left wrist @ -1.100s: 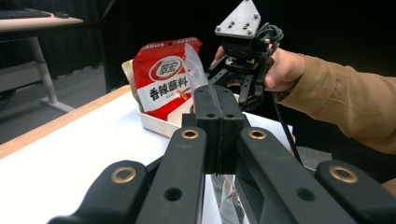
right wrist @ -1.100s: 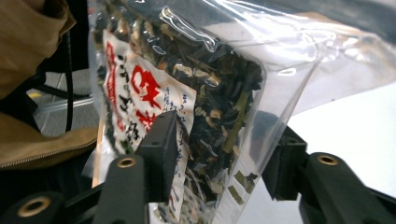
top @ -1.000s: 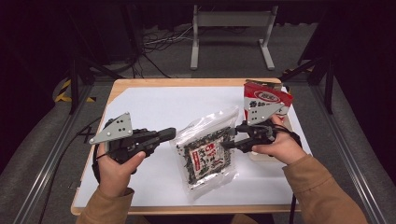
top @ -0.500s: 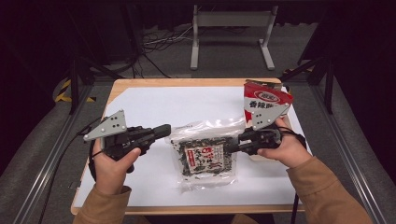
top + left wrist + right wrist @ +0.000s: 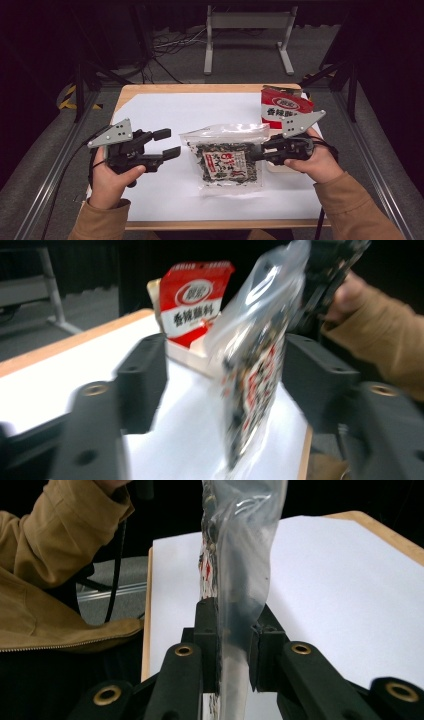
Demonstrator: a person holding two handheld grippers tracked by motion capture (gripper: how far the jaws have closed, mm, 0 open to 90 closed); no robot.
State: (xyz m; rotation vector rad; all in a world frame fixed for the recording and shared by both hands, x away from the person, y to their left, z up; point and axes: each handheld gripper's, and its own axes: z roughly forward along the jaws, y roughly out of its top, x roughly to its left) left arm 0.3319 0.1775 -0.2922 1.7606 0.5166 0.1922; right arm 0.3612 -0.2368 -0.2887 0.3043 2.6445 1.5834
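Observation:
A clear bag of dark dried seaweed with a red and white label hangs over the white sheet at the table's middle. My right gripper is shut on its right edge, after its jaws have just been closing. In the right gripper view the bag rises edge-on from between that gripper's pads. My left gripper is open just left of the bag, its jaws having just been opening. In the left gripper view the blurred bag shows between the spread jaws of that gripper, untouched.
A red and white pouch stands upright at the table's back right, in a beige box. A white sheet covers the wooden tabletop. A metal stand is on the floor beyond the table.
The left gripper has let go of the bag's left edge and opened. The bag, earlier tilted between both grippers, has swung square and shifted right with the right gripper.

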